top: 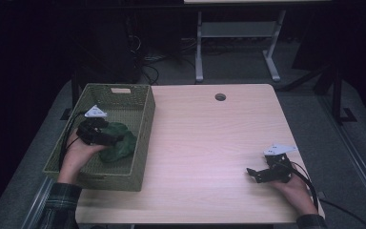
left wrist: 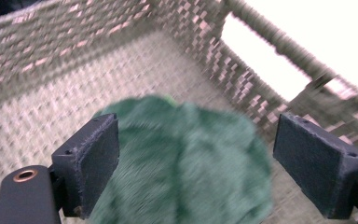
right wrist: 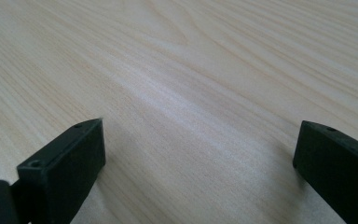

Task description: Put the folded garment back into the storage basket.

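A light wood tabletop (top: 209, 143) carries a woven basket (top: 143, 125) at its left edge. Inside it lies a green cloth (left wrist: 186, 158), blurred and partly hidden beneath the left gripper (left wrist: 196, 154), whose jaws stand wide and clear of it. The right gripper (right wrist: 198, 158) rests wide open over bare tabletop.

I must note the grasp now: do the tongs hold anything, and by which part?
Nothing is held. The left tongs stand open over the green cloth lying in the basket. The right tongs are open above the bare table.
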